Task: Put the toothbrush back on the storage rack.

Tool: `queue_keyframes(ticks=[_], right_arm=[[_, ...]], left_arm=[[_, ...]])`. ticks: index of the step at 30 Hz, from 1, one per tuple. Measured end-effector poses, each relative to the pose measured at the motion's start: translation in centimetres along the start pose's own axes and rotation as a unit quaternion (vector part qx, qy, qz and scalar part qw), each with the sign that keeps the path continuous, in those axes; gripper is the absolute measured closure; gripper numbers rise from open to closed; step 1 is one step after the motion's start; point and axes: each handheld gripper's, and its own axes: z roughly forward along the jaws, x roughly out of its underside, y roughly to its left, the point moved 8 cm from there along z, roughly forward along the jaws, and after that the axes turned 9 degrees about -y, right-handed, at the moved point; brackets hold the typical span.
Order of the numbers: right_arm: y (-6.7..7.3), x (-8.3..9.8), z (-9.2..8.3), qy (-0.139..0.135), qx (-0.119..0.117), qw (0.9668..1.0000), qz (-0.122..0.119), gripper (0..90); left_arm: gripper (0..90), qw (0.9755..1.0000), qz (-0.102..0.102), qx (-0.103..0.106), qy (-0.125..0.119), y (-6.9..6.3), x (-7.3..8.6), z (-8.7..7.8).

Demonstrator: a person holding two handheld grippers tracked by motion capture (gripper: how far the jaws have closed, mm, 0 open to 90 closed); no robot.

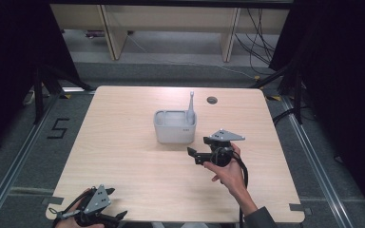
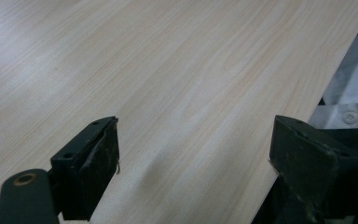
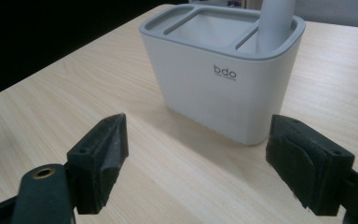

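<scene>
Grey holder (image 1: 174,127) stands upright near the middle of the wooden table (image 1: 123,156), slightly toward the far side, with a grey handle (image 1: 190,105) leaning out of its right-hand slot. Right gripper (image 1: 193,155) hovers just near and right of it, jaws spread wide with nothing between them. Left gripper (image 1: 119,217) sits at the table's near left edge, jaws likewise wide apart and empty

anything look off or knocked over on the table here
Nothing stands out. The white bdo holder sits upright near the middle of the table, with a grey handled tool standing in its end slot, leaning slightly. Nothing looks spilled or damaged. The right gripper sits open just short of the holder; the left gripper is open at the near edge.
</scene>
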Motion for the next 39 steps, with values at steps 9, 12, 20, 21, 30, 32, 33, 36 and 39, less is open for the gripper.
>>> queue_keyframes(ticks=[9,12,20,21,30,32,33,36,39], right_arm=[[0.4,1.5,0.1,0.012,-0.004,0.9999,-0.006,21.4],[0.2,1.9,0.0,0.011,0.001,0.9997,-0.023,21.4],[1.0,3.4,-0.3,0.026,-0.015,0.9995,-0.014,21.4],[1.0,3.6,-0.4,0.030,-0.009,0.9994,-0.014,21.4],[1.6,4.7,-1.2,0.040,-0.021,0.9989,-0.011,20.7],[1.6,4.9,-1.4,0.044,-0.026,0.9986,-0.018,20.6],[1.7,5.0,-1.6,0.046,-0.020,0.9987,-0.007,20.6],[1.8,5.2,-1.8,0.044,-0.021,0.9987,-0.011,20.5],[1.9,5.5,-1.9,0.049,-0.020,0.9986,-0.007,20.3]], left_arm=[[15.7,1.0000,0.000,0.000,0.000,-0.1,0.0,0.0],[15.7,1.0000,0.000,-0.001,-0.001,0.0,0.0,0.0],[15.6,1.0000,0.002,0.002,0.001,-0.1,0.0,0.0],[15.6,1.0000,0.001,0.001,0.000,-0.1,0.0,0.0],[15.7,1.0000,0.001,0.000,-0.001,-0.1,0.0,0.0],[15.6,1.0000,0.002,0.002,0.002,-0.1,0.1,0.0],[15.7,1.0000,0.001,0.000,0.001,-0.1,0.0,0.0],[15.6,1.0000,0.005,0.002,0.001,-0.1,0.0,0.0],[15.7,1.0000,0.001,-0.001,0.002,-0.1,0.0,0.0]])
